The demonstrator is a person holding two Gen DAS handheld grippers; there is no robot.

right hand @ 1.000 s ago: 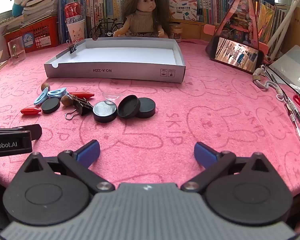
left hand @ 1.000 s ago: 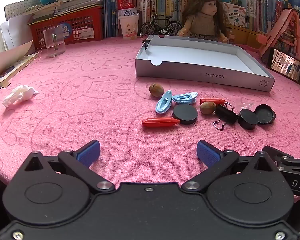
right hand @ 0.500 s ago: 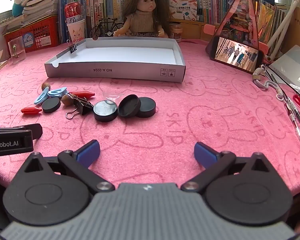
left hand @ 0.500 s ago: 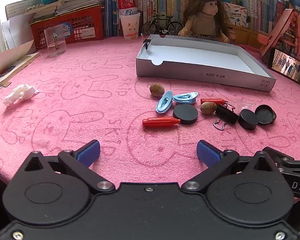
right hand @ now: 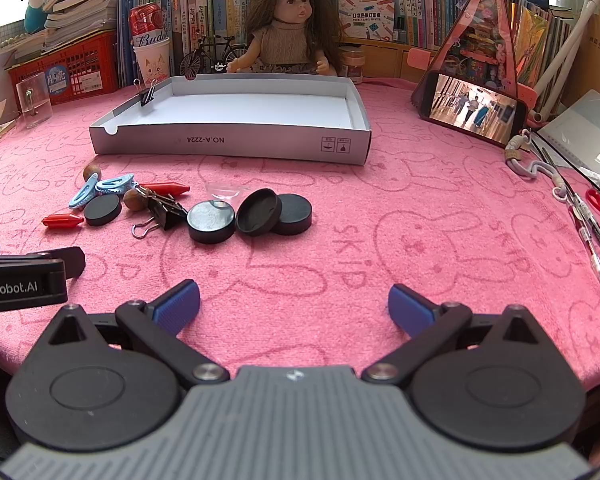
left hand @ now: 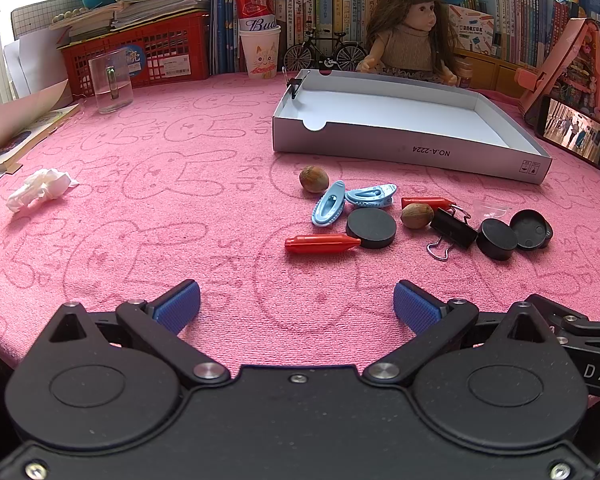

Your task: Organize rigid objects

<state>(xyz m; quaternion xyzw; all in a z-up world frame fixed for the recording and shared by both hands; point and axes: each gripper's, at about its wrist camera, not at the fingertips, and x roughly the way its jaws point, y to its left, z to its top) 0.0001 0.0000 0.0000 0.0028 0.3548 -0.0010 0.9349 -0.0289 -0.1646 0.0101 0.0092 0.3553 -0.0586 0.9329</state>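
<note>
A loose cluster lies on the pink cloth before a shallow grey box (left hand: 412,152) (right hand: 228,146): two nuts (left hand: 313,179), two blue clips (left hand: 329,208), two red caps (left hand: 321,243), black round lids (left hand: 371,227) (right hand: 211,222) and a black binder clip (left hand: 452,229) (right hand: 162,210). My left gripper (left hand: 296,306) is open, low over the cloth in front of the cluster, holding nothing. My right gripper (right hand: 294,304) is open too, nearer the table edge, right of the cluster. Inside the box I see nothing but a binder clip (right hand: 147,94) on its left wall.
A doll (right hand: 292,32), toy bicycle (left hand: 324,52), cup with a can (left hand: 260,48), red basket (left hand: 140,56) and books line the back. A glass (left hand: 111,86) and crumpled tissue (left hand: 40,190) lie left. A phone on a stand (right hand: 474,110), pens and scissors (right hand: 588,208) lie right.
Both views have shifted only slightly; the objects on the cloth have not moved and both grippers stay open.
</note>
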